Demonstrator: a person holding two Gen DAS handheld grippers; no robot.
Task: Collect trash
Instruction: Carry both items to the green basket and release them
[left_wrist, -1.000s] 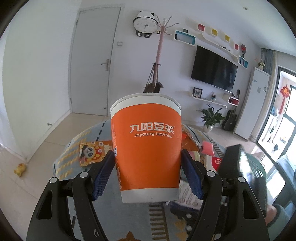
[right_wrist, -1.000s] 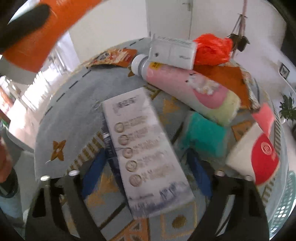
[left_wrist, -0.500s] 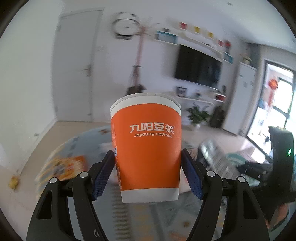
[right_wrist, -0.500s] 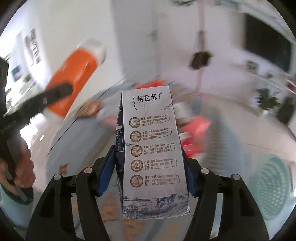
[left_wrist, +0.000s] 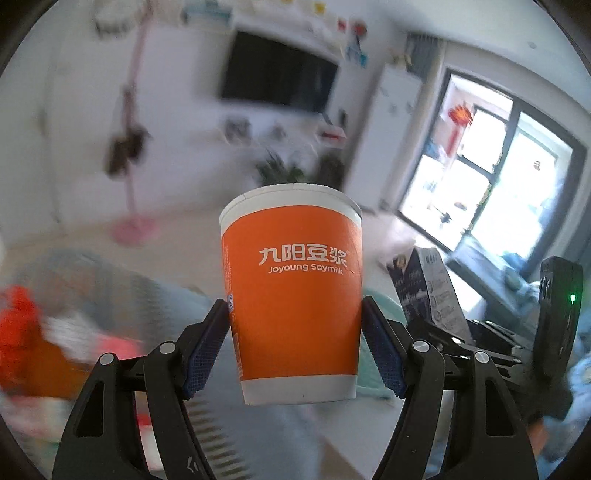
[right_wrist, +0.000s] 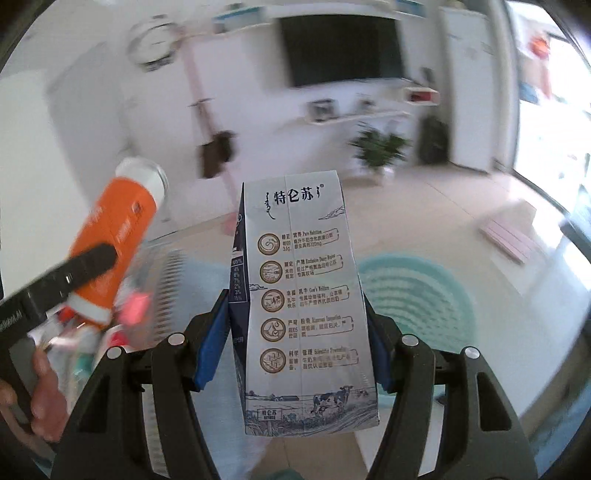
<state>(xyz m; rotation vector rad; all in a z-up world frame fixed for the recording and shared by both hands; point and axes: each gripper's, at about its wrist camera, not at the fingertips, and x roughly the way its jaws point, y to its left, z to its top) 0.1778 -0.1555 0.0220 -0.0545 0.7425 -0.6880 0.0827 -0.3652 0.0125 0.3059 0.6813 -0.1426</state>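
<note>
Since a second ago both tools have swung away from the litter on the rug, and the milk carton (right_wrist: 303, 302) that lay flat there now stands upright off the floor in the right tool (right_wrist: 291, 343), pinched on its two side faces by the blue pads (right_wrist: 208, 347). Beyond and to the right of that tool lies a teal basket (right_wrist: 417, 291) on the floor, partly hidden behind the carton. The left tool (left_wrist: 295, 343) is clamped on an orange paper cup (left_wrist: 293, 291), upright, its pads pressing the cup's lower sides. From the left wrist view the carton (left_wrist: 424, 291) and the right tool show to the right of the cup; from the right wrist view the cup (right_wrist: 118, 236) sits up and to the left, tilted. Blurred trash on the rug (left_wrist: 59, 332) lies to the lower left of the left tool.
</note>
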